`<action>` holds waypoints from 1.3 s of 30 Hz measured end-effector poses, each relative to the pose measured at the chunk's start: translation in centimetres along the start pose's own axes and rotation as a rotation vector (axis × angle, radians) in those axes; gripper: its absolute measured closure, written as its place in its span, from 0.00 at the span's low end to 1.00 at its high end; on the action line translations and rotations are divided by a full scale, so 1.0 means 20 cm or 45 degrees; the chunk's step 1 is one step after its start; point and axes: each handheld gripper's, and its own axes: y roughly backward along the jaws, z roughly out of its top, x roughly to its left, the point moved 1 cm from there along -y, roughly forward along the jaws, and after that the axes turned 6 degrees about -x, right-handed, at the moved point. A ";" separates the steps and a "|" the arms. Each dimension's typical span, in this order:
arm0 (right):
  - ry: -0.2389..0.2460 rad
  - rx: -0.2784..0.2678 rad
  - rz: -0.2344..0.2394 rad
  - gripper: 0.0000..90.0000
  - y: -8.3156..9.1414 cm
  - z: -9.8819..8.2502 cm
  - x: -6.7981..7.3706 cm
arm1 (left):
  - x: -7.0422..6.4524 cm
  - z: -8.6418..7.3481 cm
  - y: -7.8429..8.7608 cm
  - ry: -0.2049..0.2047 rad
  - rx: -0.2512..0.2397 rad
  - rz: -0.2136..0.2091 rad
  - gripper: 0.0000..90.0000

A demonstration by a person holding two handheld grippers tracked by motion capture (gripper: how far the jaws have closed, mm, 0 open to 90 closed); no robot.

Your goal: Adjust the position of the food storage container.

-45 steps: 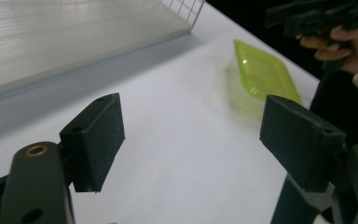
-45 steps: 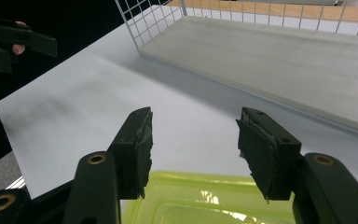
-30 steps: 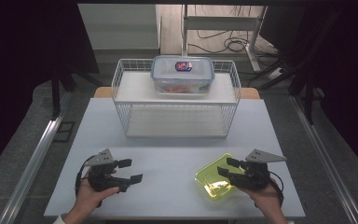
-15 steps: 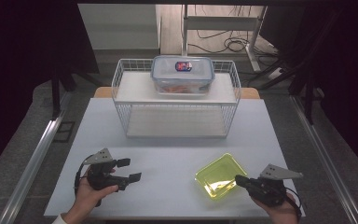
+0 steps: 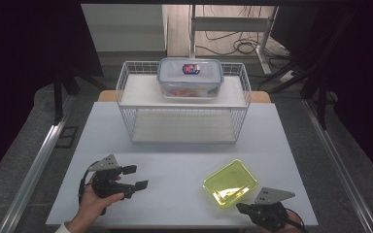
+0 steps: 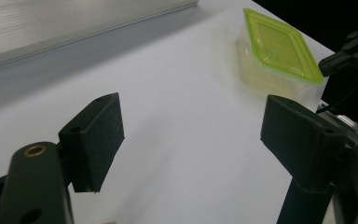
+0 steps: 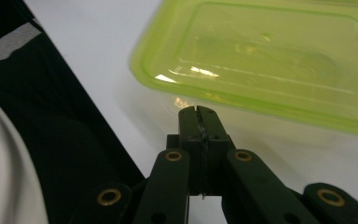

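A yellow-green lidded plastic container (image 5: 230, 183) rests on the white table (image 5: 175, 155) at the near right. My right gripper (image 5: 240, 208) lies at the table's near edge just in front of the container, shut with nothing between its pads. In the right gripper view the closed tips (image 7: 198, 112) sit just short of the container's near rim (image 7: 270, 56); whether they touch it I cannot tell. My left gripper (image 5: 136, 176) is held at the near left, open and empty, pointing right toward the container (image 6: 279, 46). Its pads (image 6: 98, 135) stand wide apart over bare table.
A white wire rack (image 5: 184, 116) stands at the back middle of the table, with a clear lidded food box (image 5: 190, 77) on its top shelf. The table's near edge runs just under both hands. Dark floor and metal rails flank the table.
The right gripper has drawn back from over the container toward the table's near edge and sunk lower, and its jaws have closed. The left gripper and the container have not moved.
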 end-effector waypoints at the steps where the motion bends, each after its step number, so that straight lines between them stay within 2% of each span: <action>1: 0.014 0.012 0.016 0.99 -0.01 0.00 0.01 | 0.00 0.00 0.00 0.002 -0.001 -0.003 0.23; 4: 0.028 0.033 0.031 0.99 -0.03 0.00 0.01 | 0.00 0.00 0.00 0.001 0.000 -0.003 0.23; 5: 0.034 0.060 0.035 0.99 -0.05 0.00 0.02 | 0.00 0.00 0.00 0.000 0.001 -0.003 0.23; 10: 0.043 0.073 0.043 0.99 -0.08 0.03 0.03 | 0.00 0.00 0.00 0.000 -0.001 -0.004 0.23; 14: 0.077 0.111 0.038 0.99 -0.13 0.06 0.06 | 0.00 0.00 0.00 -0.003 0.006 -0.001 0.23; 18: 0.076 0.134 0.024 0.99 -0.19 0.08 0.07 | 0.00 0.00 -0.01 -0.005 0.008 0.000 0.23; 21: 0.083 0.135 0.023 0.99 -0.22 0.10 0.08 | 0.01 0.00 -0.01 -0.005 0.010 0.000 0.23; 31: 0.036 0.096 -0.041 0.99 -0.33 0.15 0.10 | 0.01 0.00 -0.01 -0.011 0.017 0.002 0.23; 36: 0.037 0.096 -0.011 0.99 -0.33 0.14 0.13 | 0.01 0.00 0.00 -0.007 0.010 -0.001 0.23; 38: 0.050 0.071 -0.007 0.99 -0.29 0.14 0.16 | 0.01 0.00 0.00 -0.003 0.005 -0.002 0.23; 39: 0.054 0.023 -0.028 0.99 -0.21 0.15 0.16 | 0.01 0.00 0.00 -0.002 0.005 -0.002 0.23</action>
